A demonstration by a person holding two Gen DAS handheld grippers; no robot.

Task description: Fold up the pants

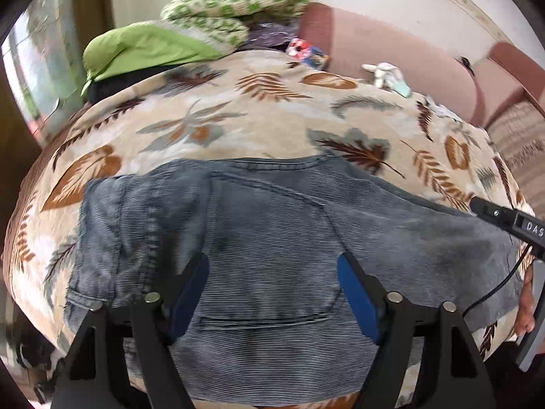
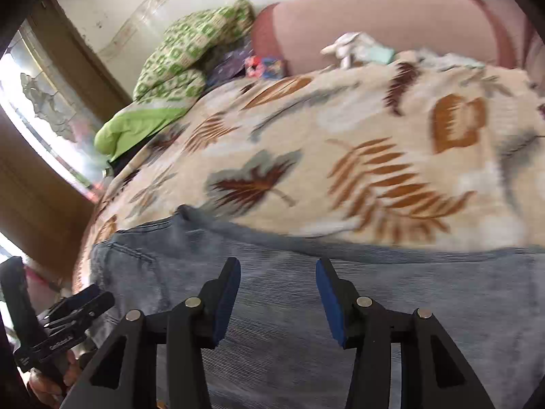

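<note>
Grey-blue pants [image 1: 272, 238] lay folded on the leaf-print blanket [image 1: 238, 112], left gripper [image 1: 272, 293] above them spread wide and empty, right gripper [image 2: 277, 293] partly spread, empty too.

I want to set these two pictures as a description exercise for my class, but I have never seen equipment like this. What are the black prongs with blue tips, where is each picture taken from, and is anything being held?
No robot here: a person holds a hand tool in each hand, a two-finger gripper with a wide-angle camera looking along its fingers. One picture comes from the left gripper, the other from the right gripper. The blue tips are grip pads. Both hang over grey-blue pants lying on a leaf-patterned blanket on a bed. Green bedding is piled at the far end. Both grippers are open and hold nothing. Each picture also catches the other tool at its edge.
</note>
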